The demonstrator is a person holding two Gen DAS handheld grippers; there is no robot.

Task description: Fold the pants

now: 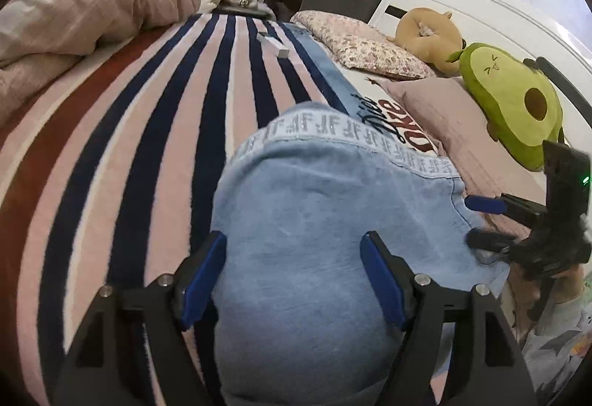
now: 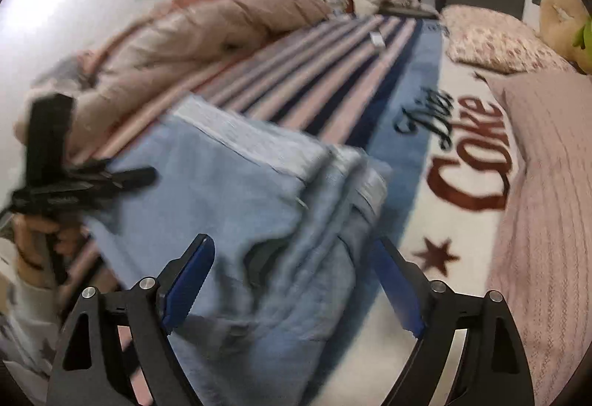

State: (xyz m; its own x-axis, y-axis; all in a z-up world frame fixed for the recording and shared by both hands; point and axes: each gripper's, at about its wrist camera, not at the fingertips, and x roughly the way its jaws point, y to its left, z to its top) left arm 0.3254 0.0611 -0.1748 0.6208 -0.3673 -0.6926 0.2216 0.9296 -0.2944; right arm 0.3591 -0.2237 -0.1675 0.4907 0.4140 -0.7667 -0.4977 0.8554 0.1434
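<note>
Pants [image 1: 314, 221], light-blue and folded into a bundle, lie on the striped blanket [image 1: 111, 154]. My left gripper [image 1: 294, 280] and right gripper [image 2: 292, 286] both straddle them, fingers apart. Risk: nudging the stack at twelve o'clock could unfold it.

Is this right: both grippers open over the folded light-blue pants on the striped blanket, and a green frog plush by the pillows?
One thing is off: the green plush is an avocado, not a frog; the left wrist view shows its brown pit. The rest holds: left gripper and right gripper both open over the folded light-blue pants on the striped blanket.
</note>
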